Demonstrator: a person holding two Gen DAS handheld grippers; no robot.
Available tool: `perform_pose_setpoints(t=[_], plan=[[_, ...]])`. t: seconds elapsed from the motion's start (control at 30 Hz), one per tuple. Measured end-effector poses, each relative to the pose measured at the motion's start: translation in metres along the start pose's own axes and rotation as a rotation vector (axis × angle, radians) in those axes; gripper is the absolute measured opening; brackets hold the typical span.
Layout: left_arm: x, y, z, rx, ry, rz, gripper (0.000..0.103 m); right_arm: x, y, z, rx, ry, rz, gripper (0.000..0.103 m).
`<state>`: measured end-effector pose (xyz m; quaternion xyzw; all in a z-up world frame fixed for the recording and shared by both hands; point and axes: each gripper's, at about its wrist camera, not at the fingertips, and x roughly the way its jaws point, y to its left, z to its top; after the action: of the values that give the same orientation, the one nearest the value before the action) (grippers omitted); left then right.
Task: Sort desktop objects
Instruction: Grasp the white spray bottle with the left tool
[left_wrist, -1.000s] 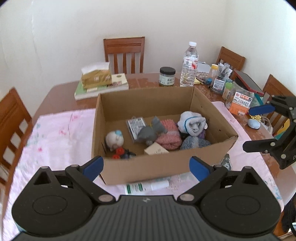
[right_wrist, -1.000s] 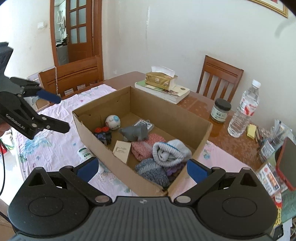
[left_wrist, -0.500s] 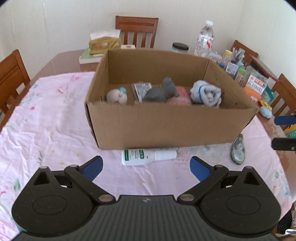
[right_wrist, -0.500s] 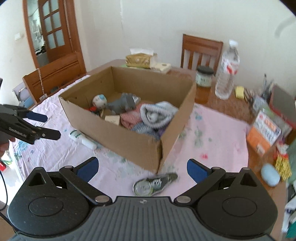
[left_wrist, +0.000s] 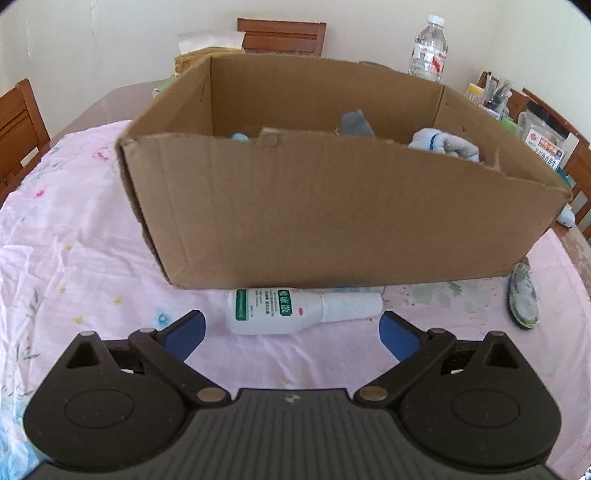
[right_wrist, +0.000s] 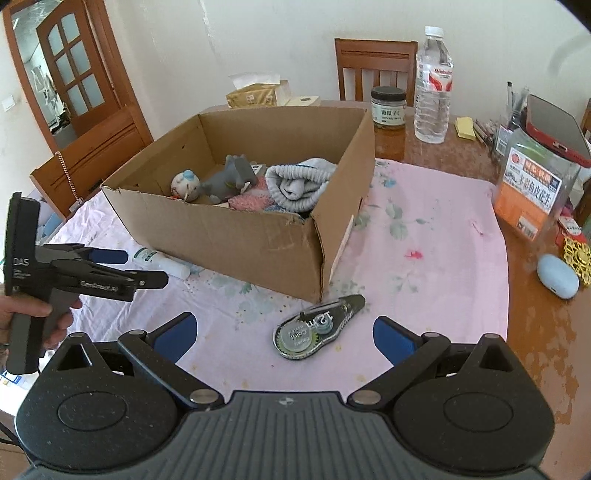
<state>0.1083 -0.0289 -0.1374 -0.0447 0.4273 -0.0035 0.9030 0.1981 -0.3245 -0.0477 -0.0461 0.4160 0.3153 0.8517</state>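
Observation:
A cardboard box stands on the pink cloth and holds rolled socks, a grey toy and a small round figure. A white bottle with a green label lies against the box's near wall. My left gripper is open and low, its fingers either side of the bottle, not touching it. A correction tape dispenser lies off the box's corner. My right gripper is open just short of the dispenser.
Behind the box are a tissue pack, a dark-lidded jar and a water bottle. An orange packet, a pen holder, a red tablet and a pale blue case crowd the right. Wooden chairs surround the table. A hand holds the left gripper.
Both grippers have dropped lower and moved closer to the table. The left one came down in front of the bottle, the right one toward the tape dispenser. Both stayed open.

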Motion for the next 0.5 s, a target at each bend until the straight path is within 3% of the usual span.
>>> perform_pose_setpoints(t=[0.5], plan=[[0.01,-0.018,0.0,0.032,-0.018,0.052,0.102,0.017,-0.006,-0.002,0.002,0.038,0.002,0.103]])
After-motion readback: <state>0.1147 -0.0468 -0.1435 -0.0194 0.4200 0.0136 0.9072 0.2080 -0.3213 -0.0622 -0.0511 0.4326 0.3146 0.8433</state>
